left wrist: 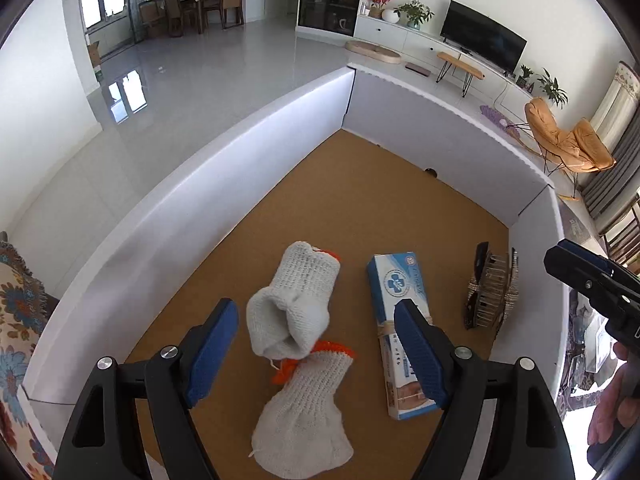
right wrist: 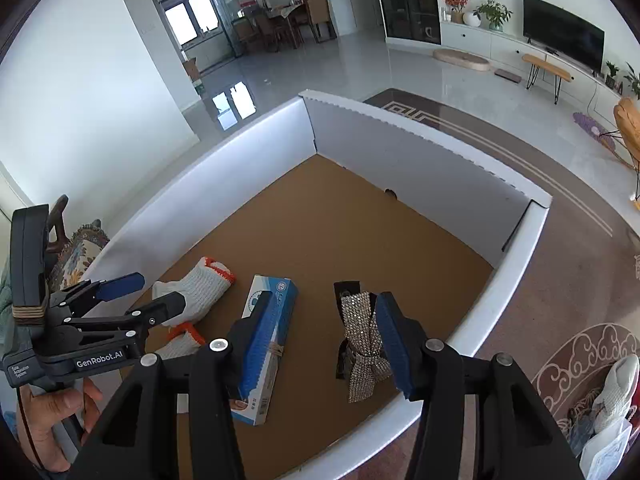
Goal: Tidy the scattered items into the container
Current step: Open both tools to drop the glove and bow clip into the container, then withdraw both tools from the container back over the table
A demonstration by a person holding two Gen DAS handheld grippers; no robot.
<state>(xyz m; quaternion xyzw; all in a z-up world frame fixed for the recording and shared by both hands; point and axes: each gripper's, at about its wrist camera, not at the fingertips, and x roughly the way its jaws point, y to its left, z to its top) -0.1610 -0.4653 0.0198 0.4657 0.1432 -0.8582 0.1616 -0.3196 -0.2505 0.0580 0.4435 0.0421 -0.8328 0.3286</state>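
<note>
1. White-walled box [left wrist: 224, 184] fills the middle of both views, its brown floor holding three sorts of things.
2. Two knit gloves [left wrist: 292, 312] lie at lower centre of the left wrist view, overlapping, one cuff edged in orange.
3. Just right of them lies a blue carton [left wrist: 394, 292], bound with a rubber band; further right, near the box wall, lies a sparkly bow [right wrist: 366, 340].
4. Left gripper [left wrist: 316, 356] hangs over the gloves with its pads apart and nothing between them; they do not look to be touching the knit.
5. Right gripper [right wrist: 326, 344] stands open too, empty, above the gap between carton and bow.
6. Judged from this, both hands have finished a drop and the placing step is over.
7. Outside the box, at lower right of the right wrist view, more items [right wrist: 614, 392] lie on the rug, blurred. The next move calls for lifting clear of the walls and reaching for those.
</note>
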